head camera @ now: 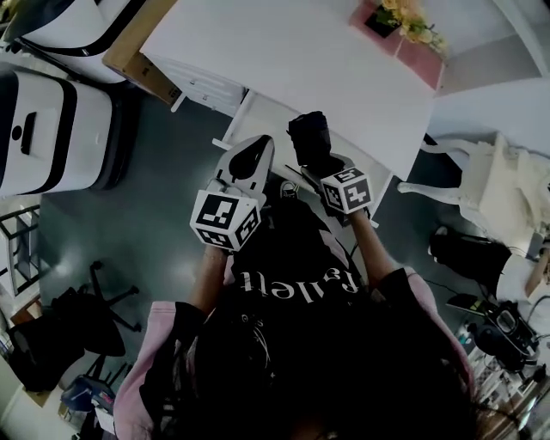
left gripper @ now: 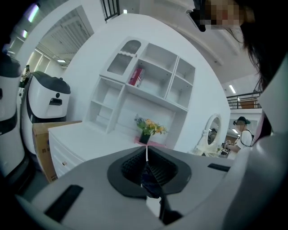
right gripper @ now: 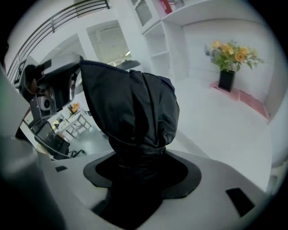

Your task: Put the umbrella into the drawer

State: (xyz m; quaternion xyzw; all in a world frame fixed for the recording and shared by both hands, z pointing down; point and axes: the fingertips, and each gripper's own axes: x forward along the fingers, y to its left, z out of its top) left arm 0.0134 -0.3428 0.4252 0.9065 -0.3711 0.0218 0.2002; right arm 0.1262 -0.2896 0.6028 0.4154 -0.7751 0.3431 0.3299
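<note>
A folded black umbrella (head camera: 308, 136) stands up out of my right gripper (head camera: 325, 163), which is shut on its lower end. In the right gripper view the umbrella (right gripper: 130, 108) fills the middle and hides the fingertips of that gripper (right gripper: 137, 157). My left gripper (head camera: 255, 153) hovers just left of it, jaws shut. In the left gripper view its jaws (left gripper: 147, 155) meet with only a thin slit and a small dark scrap I cannot identify. Both are held above the front edge of the white desk (head camera: 284, 60). The drawer fronts (head camera: 202, 86) (left gripper: 63, 155) on the desk's left side look shut.
A vase of yellow flowers (head camera: 404, 17) (left gripper: 146, 130) (right gripper: 227, 67) stands at the desk's back by a white shelf unit (left gripper: 144, 85). A cardboard box (head camera: 137, 64) and white machines (head camera: 51, 129) are at the left. A white chair (head camera: 490, 185) is right, a black office chair (head camera: 94, 309) lower left.
</note>
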